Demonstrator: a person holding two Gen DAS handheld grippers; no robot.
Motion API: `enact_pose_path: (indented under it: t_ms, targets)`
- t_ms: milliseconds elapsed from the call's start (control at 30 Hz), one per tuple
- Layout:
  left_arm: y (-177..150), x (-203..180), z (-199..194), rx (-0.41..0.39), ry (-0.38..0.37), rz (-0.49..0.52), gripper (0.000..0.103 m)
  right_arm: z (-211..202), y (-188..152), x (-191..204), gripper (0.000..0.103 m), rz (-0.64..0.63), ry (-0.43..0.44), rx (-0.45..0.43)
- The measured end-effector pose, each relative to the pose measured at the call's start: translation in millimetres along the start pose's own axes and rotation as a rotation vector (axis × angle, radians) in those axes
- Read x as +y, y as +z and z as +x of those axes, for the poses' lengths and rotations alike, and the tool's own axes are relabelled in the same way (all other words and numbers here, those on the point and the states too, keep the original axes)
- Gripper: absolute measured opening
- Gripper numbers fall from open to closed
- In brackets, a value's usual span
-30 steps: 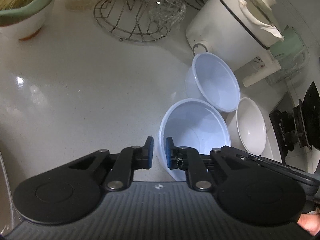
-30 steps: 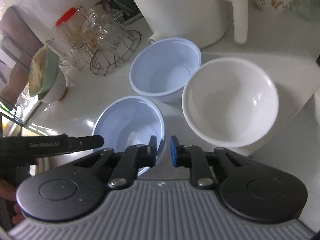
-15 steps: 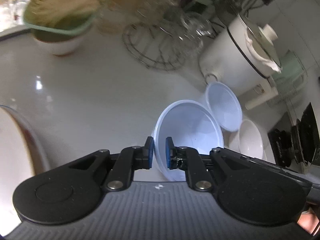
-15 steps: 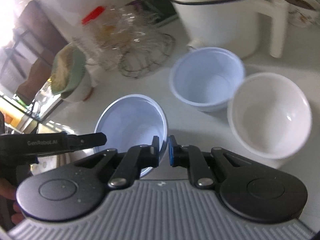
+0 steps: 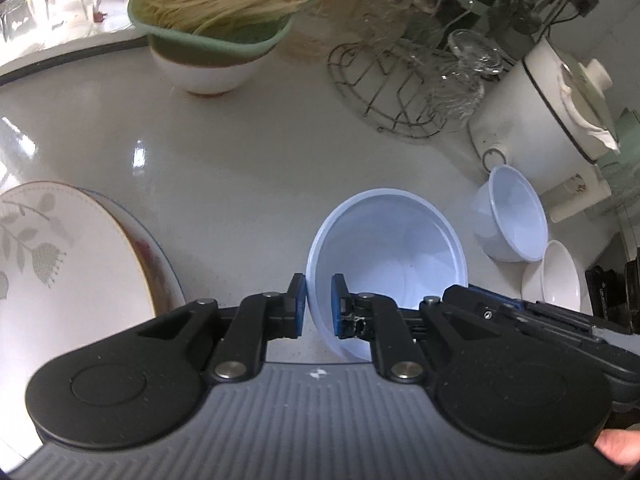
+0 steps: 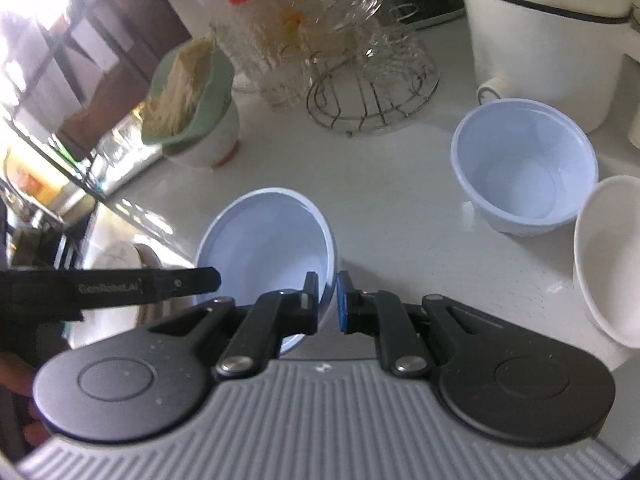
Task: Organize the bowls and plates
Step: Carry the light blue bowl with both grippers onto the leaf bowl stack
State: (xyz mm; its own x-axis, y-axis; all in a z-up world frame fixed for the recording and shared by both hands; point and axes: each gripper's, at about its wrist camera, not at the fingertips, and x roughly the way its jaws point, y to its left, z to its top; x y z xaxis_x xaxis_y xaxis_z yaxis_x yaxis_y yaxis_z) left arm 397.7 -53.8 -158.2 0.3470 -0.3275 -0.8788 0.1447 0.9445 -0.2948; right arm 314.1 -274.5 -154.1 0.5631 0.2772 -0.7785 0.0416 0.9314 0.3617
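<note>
Pale blue plastic: the held bowl (image 5: 386,252) is gripped at its rim by both grippers at once and is carried tilted above the white counter (image 5: 224,152). The left gripper (image 5: 319,305) is clamped on the near left part of the rim, one pad outside the wall and one inside. The right gripper (image 6: 327,300) is clamped likewise on the rim's right side; the same bowl (image 6: 268,240) is seen in the right wrist view, with the other tool's black arm (image 6: 112,288) entering from the left.

A second blue bowl (image 6: 524,168) is noted standing upright on the counter, well apart from the held one. A white bowl (image 6: 608,256) is seen just beside it, leaning; whether the two touch cannot be told. A white cooker (image 6: 548,36) stands behind them.

A leaf-patterned plate (image 5: 60,256) is recorded at the left edge of the left wrist view, seemingly atop a stack. Farther back, a green basket of noodles (image 5: 216,4) sits in a white bowl, beside a wire rack (image 5: 392,88) carrying glassware.
</note>
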Motion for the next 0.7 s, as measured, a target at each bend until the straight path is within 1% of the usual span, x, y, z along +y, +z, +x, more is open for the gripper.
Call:
enact_pose_path:
  t_ms: [67, 167, 267, 400, 433, 500, 567, 700]
  targets:
    - [0, -1, 2, 0.004, 0.012, 0.009, 0.015, 2, -2, -3, 0.012, 0.017, 0.003, 0.017]
    - [-2, 4, 4, 0.011, 0.006, -0.012, 0.015, 6, -4, -2, 0.012, 0.016, -0.005, 0.022]
    - [-3, 5, 6, 0.018, 0.020, -0.014, 0.015, 9, -7, -4, 0.012, 0.030, 0.012, 0.032]
    - [-1, 5, 2, 0.004, 0.020, -0.022, 0.017, 9, -6, -3, 0.012, 0.024, 0.018, 0.034]
    - [0, 4, 0, -0.002, 0.018, -0.025, 0.018, 9, -5, -3, 0.013, 0.020, 0.020, 0.034]
    - [2, 3, -6, -0.016, 0.029, -0.029, 0.029, 6, -4, -2, 0.014, 0.013, 0.017, 0.030]
    - [4, 1, -14, -0.037, 0.038, -0.018, 0.034, 2, -3, -1, 0.014, 0.017, 0.013, 0.017]
    - [9, -4, -33, -0.062, 0.048, 0.003, 0.034, -9, 2, 1, 0.015, 0.022, 0.004, -0.007]
